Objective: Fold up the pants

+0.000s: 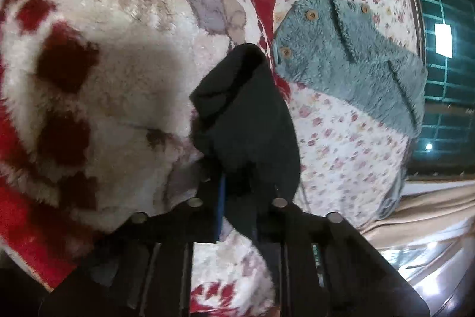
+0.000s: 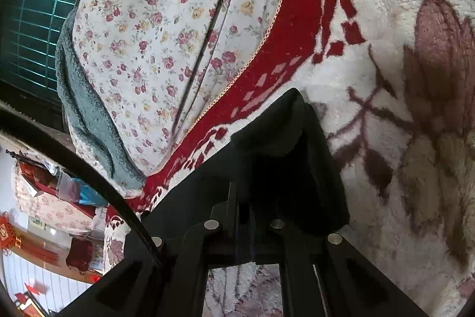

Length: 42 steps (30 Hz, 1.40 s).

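Both jaws clamped on dark pants (image 1: pixel 246 115): left gripper (image 1: pixel 237 183) and right gripper (image 2: pixel 252 213) hold fabric above fleece blanket (image 1: pixel 118 49).

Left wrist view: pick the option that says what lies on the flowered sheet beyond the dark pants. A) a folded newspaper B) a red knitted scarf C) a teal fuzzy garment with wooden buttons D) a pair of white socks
C: a teal fuzzy garment with round wooden buttons lies spread on the flowered sheet, up and to the right of the dark pants pinched in the left gripper.
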Available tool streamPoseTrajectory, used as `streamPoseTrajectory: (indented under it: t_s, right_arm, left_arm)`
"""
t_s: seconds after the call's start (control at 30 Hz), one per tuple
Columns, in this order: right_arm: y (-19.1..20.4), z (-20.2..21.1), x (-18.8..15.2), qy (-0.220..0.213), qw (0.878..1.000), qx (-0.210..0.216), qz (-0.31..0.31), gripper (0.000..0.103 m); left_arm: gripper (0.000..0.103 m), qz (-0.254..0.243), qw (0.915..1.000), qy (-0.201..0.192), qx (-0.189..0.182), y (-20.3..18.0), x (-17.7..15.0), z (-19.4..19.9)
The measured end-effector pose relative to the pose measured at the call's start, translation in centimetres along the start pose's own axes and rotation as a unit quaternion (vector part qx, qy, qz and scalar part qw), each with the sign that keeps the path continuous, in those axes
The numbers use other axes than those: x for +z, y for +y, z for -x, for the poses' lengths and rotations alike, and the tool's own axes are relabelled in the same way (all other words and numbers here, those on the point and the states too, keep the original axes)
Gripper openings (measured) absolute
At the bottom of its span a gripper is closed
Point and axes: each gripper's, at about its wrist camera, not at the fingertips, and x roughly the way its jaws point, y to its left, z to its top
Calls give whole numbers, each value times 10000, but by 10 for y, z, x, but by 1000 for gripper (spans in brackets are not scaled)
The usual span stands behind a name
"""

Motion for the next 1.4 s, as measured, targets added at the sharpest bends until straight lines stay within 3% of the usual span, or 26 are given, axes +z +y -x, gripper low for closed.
streamPoseTrajectory:
  t_s: [0.17, 0.4, 0.57, 0.77, 0.8, 0.83, 0.87, 0.9, 1.07, 1.27, 1.4]
  right_arm:
    - [2, 10, 3, -181, 9998, 68, -33, 4]
    - [10, 19, 11, -373, 9988, 312, 74, 4]
    - [17, 10, 30, -409, 9984, 381, 61, 4]
    - [35, -42, 106, -662, 9958, 533, -327, 4]
    - [35, -57, 121, -733, 9947, 519, -491, 8]
    - [37, -64, 127, -759, 9948, 422, -541, 25]
    - [42, -74, 132, -696, 9962, 168, -492, 55]
    - [45, -78, 133, -618, 9972, -48, -412, 62]
    - [51, -56, 105, -453, 9983, -337, 121, 63]
    - [24, 15, 53, -183, 9997, -147, 15, 63]
    - [2, 50, 11, -65, 9999, -130, -27, 63]
  left_arm:
    - [5, -387, 9984, -302, 293, -16, -11, 21]
    - [4, -1365, 9890, -548, 131, -72, 4, 10]
    - [4, -1598, 9857, -525, 28, -111, 40, -27]
    - [6, -1870, 9789, -739, 358, -176, 124, -117]
    - [13, -1767, 9801, -792, 445, -180, 138, -127]
    - [35, -1614, 9824, -764, 541, -177, 147, -133]
    - [48, -1393, 9856, -711, 642, -171, 153, -137]
    - [61, -1242, 9878, -697, 638, -163, 156, -137]
    - [61, -1088, 9912, -598, 456, -113, 139, -95]
    - [62, -1121, 9930, -189, 307, -64, 79, -17]
    - [64, -1133, 9911, -83, 687, -41, 30, 5]
